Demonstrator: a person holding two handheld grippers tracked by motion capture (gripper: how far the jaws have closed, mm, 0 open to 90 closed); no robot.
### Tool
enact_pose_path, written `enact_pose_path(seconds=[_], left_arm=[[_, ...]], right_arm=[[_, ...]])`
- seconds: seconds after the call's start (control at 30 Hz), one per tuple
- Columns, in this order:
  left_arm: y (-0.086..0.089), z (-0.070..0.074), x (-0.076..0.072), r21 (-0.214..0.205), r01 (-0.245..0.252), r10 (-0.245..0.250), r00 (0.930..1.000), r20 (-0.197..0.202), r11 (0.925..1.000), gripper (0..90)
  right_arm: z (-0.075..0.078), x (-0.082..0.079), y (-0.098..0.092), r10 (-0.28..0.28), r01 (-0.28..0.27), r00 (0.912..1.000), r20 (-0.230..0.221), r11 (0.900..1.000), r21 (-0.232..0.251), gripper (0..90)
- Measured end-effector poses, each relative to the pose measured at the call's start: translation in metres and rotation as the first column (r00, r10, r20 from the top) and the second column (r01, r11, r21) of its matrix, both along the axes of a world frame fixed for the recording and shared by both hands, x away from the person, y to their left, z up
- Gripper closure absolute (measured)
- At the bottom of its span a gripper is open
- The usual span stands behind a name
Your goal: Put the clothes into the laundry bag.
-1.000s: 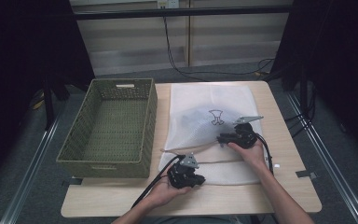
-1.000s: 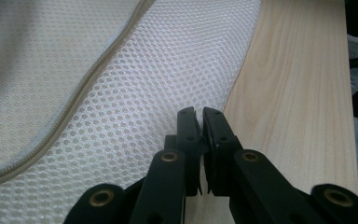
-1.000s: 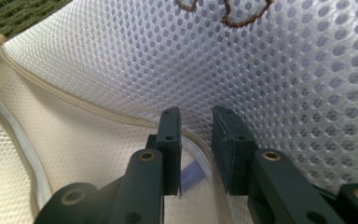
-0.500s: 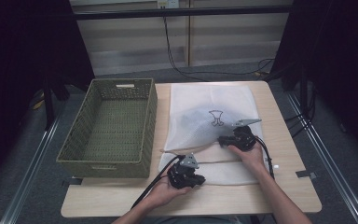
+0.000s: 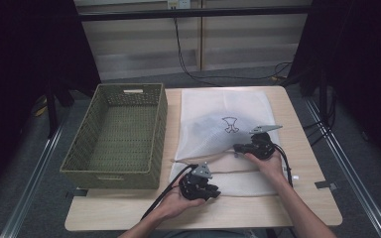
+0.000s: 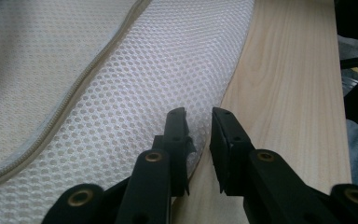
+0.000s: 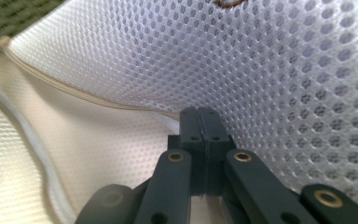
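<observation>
— High view first: where does the mesh laundry bag [image 5: 228, 119] lie?
— Flat on the right half of the wooden counter [image 5: 307, 198], with a small dark emblem [image 5: 230, 125] printed near its middle. Its near part is lifted into a fold, and a beige zipper [image 6: 74, 100] runs along the opening.
— And the right gripper [image 5: 243, 148]?
— It sits on the bag's near right part. The right gripper view shows its jaws pressed together on the upper mesh layer at the zippered edge, with the mesh rising above them and the pale inner layer spread below.
— The left gripper [image 5: 209, 192]?
— It is at the bag's near edge, held in the person's left hand [image 5: 176, 202]. In the left gripper view its jaws stand slightly spread, straddling the bag's edge where mesh meets bare wood; nothing is pinched between them.
— What else is on the counter?
— A green woven basket [image 5: 116, 134] stands just left of the bag. Black cables [image 5: 188, 54] trail over the floor beyond the far edge.
</observation>
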State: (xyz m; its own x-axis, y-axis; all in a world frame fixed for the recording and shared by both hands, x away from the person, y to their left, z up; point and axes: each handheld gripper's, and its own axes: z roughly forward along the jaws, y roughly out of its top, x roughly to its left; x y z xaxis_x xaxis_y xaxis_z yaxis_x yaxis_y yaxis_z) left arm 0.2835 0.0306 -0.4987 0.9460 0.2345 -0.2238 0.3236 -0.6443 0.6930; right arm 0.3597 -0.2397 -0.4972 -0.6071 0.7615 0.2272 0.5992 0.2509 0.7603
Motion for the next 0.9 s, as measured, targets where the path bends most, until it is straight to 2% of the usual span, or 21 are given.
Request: enact_pose_path(seconds=[0.03, 0.07, 0.17, 0.23, 0.27, 0.33, 0.37, 0.4, 0.43, 0.47, 0.5, 0.53, 0.57, 0.6, 0.7, 0.77, 0.83, 0.87, 0.9], left_arm=[[0.000, 0.001, 0.001, 0.010, 0.005, -0.005, 1.0000, 0.000, 0.9999, 75.3], [-0.002, 0.000, 0.000, -0.012, -0.018, 0.018, 0.9998, -0.010, 0.9998, 75.9], [-0.008, 0.002, 0.005, -0.007, -0.021, 0.021, 0.9998, -0.007, 0.9998, 78.5], [-0.013, 0.005, 0.006, 0.026, 0.001, -0.001, 0.9999, -0.013, 0.9997, 81.6], [-0.015, 0.005, 0.006, 0.042, 0.023, -0.023, 0.9997, 0.004, 0.9989, 83.0], [-0.019, 0.003, 0.005, 0.037, 0.003, -0.003, 1.0000, 0.005, 0.9993, 83.1], [-0.019, 0.003, 0.007, 0.058, 0.012, -0.013, 0.9998, 0.014, 0.9983, 83.3], [-0.020, 0.001, 0.007, 0.025, -0.009, 0.009, 1.0000, -0.002, 0.9997, 84.0], [-0.019, 0.002, 0.008, 0.049, 0.003, -0.003, 1.0000, 0.000, 0.9988, 84.4], [-0.020, 0.001, 0.007, 0.032, 0.000, 0.000, 1.0000, 0.000, 0.9995, 84.5], [-0.020, 0.001, 0.006, 0.033, -0.003, 0.003, 1.0000, -0.001, 0.9995, 84.5], [-0.019, 0.003, 0.006, 0.056, 0.004, -0.004, 1.0000, 0.009, 0.9984, 84.5], [-0.021, 0.001, 0.005, 0.028, -0.011, 0.010, 0.9999, 0.007, 0.9996, 84.5], [-0.020, 0.002, 0.004, 0.038, -0.009, 0.009, 0.9999, 0.015, 0.9992, 84.5], [-0.021, 0.001, 0.005, 0.030, -0.012, 0.012, 0.9999, 0.009, 0.9995, 84.7], [-0.020, 0.002, 0.007, 0.052, 0.000, 0.000, 0.9999, 0.013, 0.9986, 85.2], [-0.022, 0.001, 0.007, 0.038, -0.020, 0.020, 0.9998, 0.007, 0.9991, 85.8], [-0.022, 0.002, 0.007, 0.053, -0.016, 0.015, 0.9998, 0.016, 0.9985, 86.1], [-0.023, 0.001, 0.007, 0.038, -0.025, 0.025, 0.9996, 0.011, 0.9990, 86.2]], right_arm=[[0.002, -0.001, -0.001, 0.002, -0.002, 1.0000, 0.004, 1.0000, 0.006, 90.0], [0.005, -0.002, -0.001, 0.001, -0.002, 1.0000, 0.004, 0.9999, 0.011, 90.0], [0.011, -0.005, -0.003, 0.005, -0.005, 0.9999, 0.012, 0.9994, 0.033, 90.0], [0.015, -0.008, -0.003, 0.011, -0.012, 0.9997, 0.022, 0.9991, 0.041, 90.0], [0.017, -0.009, -0.004, 0.014, -0.015, 0.9995, 0.028, 0.9990, 0.043, 90.0], [0.020, -0.011, -0.003, 0.014, -0.016, 0.9993, 0.034, 0.9989, 0.045, 90.0], [0.021, -0.013, -0.002, 0.016, -0.018, 0.9991, 0.038, 0.9987, 0.047, 90.0], [0.022, -0.014, -0.002, 0.020, -0.022, 0.9988, 0.046, 0.9984, 0.052, 90.0], [0.023, -0.016, -0.001, 0.024, -0.027, 0.9984, 0.050, 0.9978, 0.060, 90.0], [0.025, -0.017, -0.001, 0.026, -0.030, 0.9981, 0.056, 0.9974, 0.066, 90.0], [0.027, -0.019, 0.000, 0.027, -0.032, 0.9977, 0.061, 0.9969, 0.072, 90.0], [0.029, -0.022, 0.000, 0.033, -0.038, 0.9974, 0.064, 0.9960, 0.081, 90.0], [0.030, -0.023, 0.000, 0.034, -0.040, 0.9970, 0.070, 0.9955, 0.086, 90.0], [0.032, -0.026, 0.000, 0.036, -0.043, 0.9965, 0.075, 0.9949, 0.092, 90.0], [0.037, -0.032, -0.002, 0.044, -0.054, 0.9944, 0.096, 0.9926, 0.109, 90.0], [0.040, -0.037, -0.002, 0.061, -0.073, 0.9921, 0.110, 0.9913, 0.110, 90.0], [0.043, -0.041, -0.003, 0.060, -0.074, 0.9910, 0.120, 0.9903, 0.118, 90.0], [0.045, -0.043, -0.003, 0.064, -0.079, 0.9902, 0.124, 0.9892, 0.124, 90.0], [0.046, -0.044, -0.003, 0.065, -0.081, 0.9896, 0.128, 0.9888, 0.125, 90.0]])
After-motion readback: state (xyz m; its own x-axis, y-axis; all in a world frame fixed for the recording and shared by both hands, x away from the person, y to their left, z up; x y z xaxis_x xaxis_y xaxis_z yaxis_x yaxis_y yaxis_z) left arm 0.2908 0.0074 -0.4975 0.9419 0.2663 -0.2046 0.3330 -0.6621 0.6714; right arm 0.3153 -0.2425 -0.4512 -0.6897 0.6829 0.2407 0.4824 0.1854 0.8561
